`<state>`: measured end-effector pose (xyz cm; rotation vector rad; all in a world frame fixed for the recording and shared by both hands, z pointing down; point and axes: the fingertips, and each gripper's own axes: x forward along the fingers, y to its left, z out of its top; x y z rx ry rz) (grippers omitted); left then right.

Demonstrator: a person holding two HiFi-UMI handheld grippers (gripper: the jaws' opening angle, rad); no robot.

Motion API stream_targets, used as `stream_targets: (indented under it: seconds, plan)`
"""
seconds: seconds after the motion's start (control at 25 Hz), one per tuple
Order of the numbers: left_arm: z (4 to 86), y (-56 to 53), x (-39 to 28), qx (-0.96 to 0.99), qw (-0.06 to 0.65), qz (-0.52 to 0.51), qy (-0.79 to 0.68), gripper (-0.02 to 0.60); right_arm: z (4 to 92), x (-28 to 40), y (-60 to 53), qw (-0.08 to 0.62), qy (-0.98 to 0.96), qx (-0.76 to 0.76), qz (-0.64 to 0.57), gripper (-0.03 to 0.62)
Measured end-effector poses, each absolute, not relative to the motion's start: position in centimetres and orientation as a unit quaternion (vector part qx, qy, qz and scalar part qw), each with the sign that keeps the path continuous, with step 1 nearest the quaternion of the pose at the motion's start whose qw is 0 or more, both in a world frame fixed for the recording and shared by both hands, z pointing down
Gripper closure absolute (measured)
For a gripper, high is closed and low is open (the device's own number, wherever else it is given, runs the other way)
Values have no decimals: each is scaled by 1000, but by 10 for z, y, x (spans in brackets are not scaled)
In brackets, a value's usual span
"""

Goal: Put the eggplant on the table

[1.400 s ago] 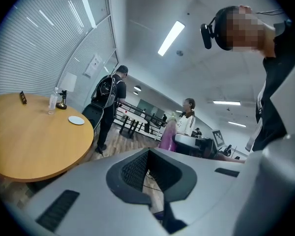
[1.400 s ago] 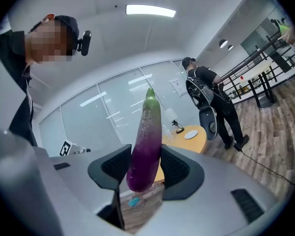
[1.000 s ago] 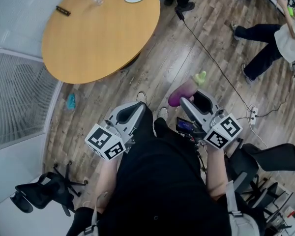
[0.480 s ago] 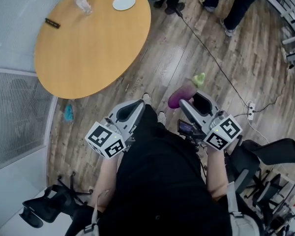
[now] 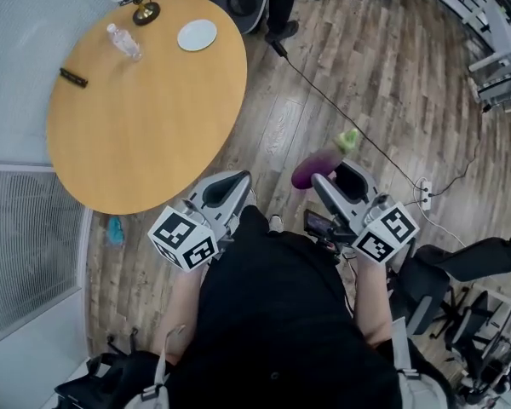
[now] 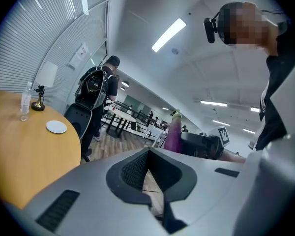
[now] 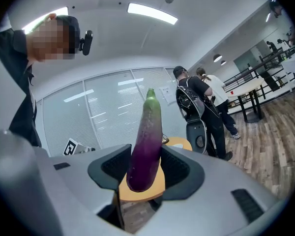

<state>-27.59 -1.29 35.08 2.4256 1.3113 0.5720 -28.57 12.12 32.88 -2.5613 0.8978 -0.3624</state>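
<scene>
**A:** Eggplant [image 7: 146,141] is up in the air, its fat purple end clamped in the right tool [image 7: 146,173], green cap on top. It's off to the right of the round wooden tabletop [image 5: 145,100], over the plank floor [image 5: 324,83].

**B:** Glossy skin, could slip. Light and firmish, I'd guess, but it bruises. That thick end is the sensible hold.

**A:** Left tool [image 6: 148,156] is clenched, nothing in it.

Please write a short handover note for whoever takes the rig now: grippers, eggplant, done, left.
Left hand-held gripper: jaws together, empty.
Right hand-held gripper: shut on the eggplant, green cap pointing away.
Table: ahead to the left; the eggplant is over the floor.
Done: pickup.
Left: carry it to the table, set it down, release.
</scene>
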Motion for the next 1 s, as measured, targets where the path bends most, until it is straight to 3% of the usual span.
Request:
stream_targets:
  seconds: [1.0]
  plan:
    - [371,-9,-170,826,155,222,494,570,343,-189,107,206,300,-921,-138,401]
